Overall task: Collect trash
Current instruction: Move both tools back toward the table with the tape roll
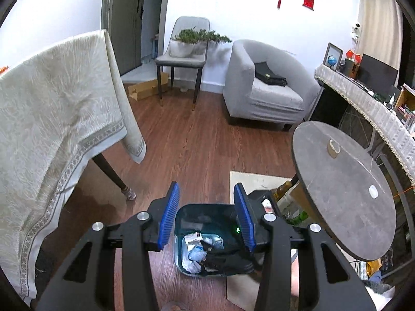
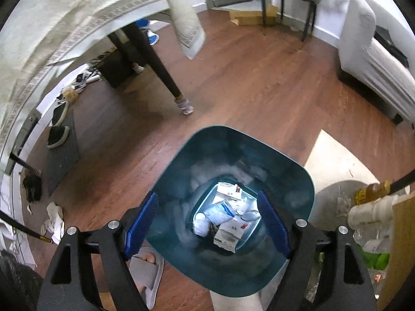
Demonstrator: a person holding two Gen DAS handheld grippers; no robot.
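Note:
A dark teal trash bin (image 2: 179,171) stands on the wood floor, holding several white boxes and crumpled wrappers (image 2: 228,216). My right gripper (image 2: 207,220) is open and empty, directly above the bin's mouth. The bin also shows in the left wrist view (image 1: 205,212), with trash (image 1: 199,248) inside. My left gripper (image 1: 206,216) is open and empty, higher above the bin. The right gripper's black body (image 1: 228,259) reaches over the bin in that view.
A table with a cream cloth (image 1: 52,119) and dark leg (image 2: 158,67) stands left. A round grey side table (image 1: 345,189) is right, with bottles (image 2: 371,204) beneath. A grey armchair (image 1: 264,88), chair (image 1: 181,59) and beige mat (image 2: 334,155) lie beyond. Shoes (image 2: 58,132) sit under the table.

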